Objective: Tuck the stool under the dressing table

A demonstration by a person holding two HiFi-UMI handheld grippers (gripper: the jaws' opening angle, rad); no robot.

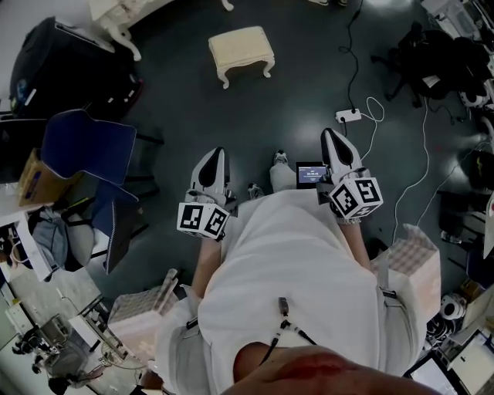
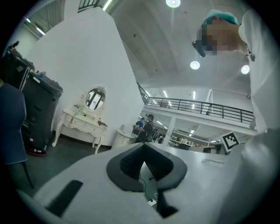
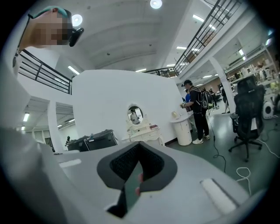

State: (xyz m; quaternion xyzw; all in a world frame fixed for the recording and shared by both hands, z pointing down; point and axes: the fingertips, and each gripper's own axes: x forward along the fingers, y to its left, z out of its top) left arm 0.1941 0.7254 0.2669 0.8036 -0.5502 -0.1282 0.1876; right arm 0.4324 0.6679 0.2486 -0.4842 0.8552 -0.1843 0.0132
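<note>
The cream padded stool (image 1: 241,50) stands by itself on the dark floor, well ahead of me. The white dressing table (image 1: 116,15) is at the top left, apart from the stool. It also shows with its oval mirror as the dressing table (image 2: 85,120) against a white wall, and farther off as the dressing table (image 3: 142,131). My left gripper (image 1: 218,154) and right gripper (image 1: 332,135) are held close to my body, well short of the stool. Both are shut and hold nothing. The jaws of the left gripper (image 2: 144,162) and of the right gripper (image 3: 139,165) meet. Neither gripper view shows the stool.
A blue chair (image 1: 89,143) and a black case (image 1: 65,65) stand at the left. A power strip (image 1: 349,116) with white and black cables lies on the floor at the right. A black office chair (image 3: 247,109), a person (image 3: 199,105) and a white round cabinet (image 3: 183,127) are farther off.
</note>
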